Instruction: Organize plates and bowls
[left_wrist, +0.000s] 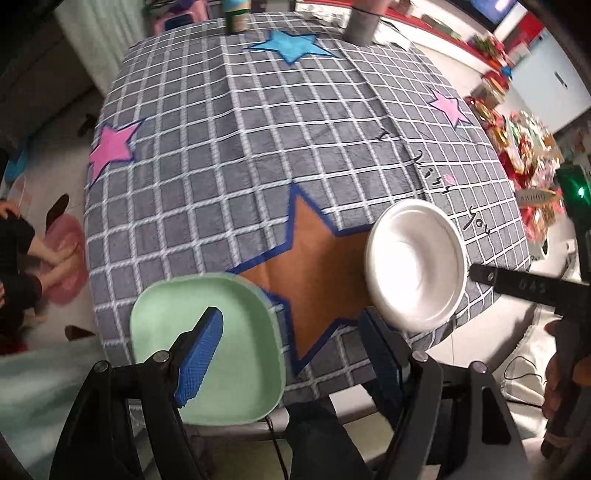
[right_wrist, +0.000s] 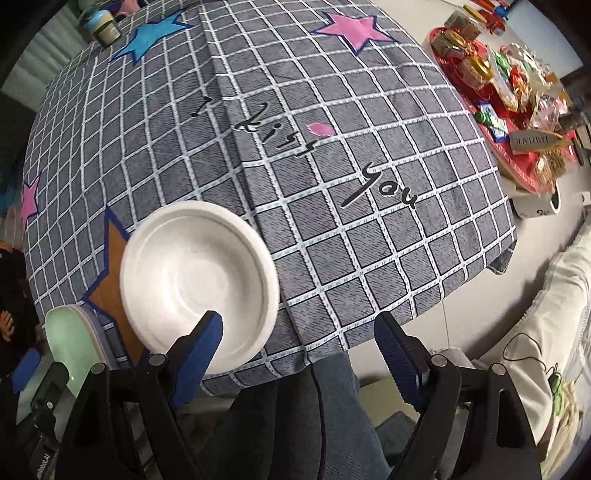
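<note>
resting near the tablecloth's front edge, white bowl and green square plate; both grippers, left and right, gape empty. risk: nudging either dish overboard.

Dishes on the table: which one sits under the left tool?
The green square plate, at the table's near edge; one left tool finger overlaps it. The other dish, the round white bowl, sits further right by the orange star.
</note>
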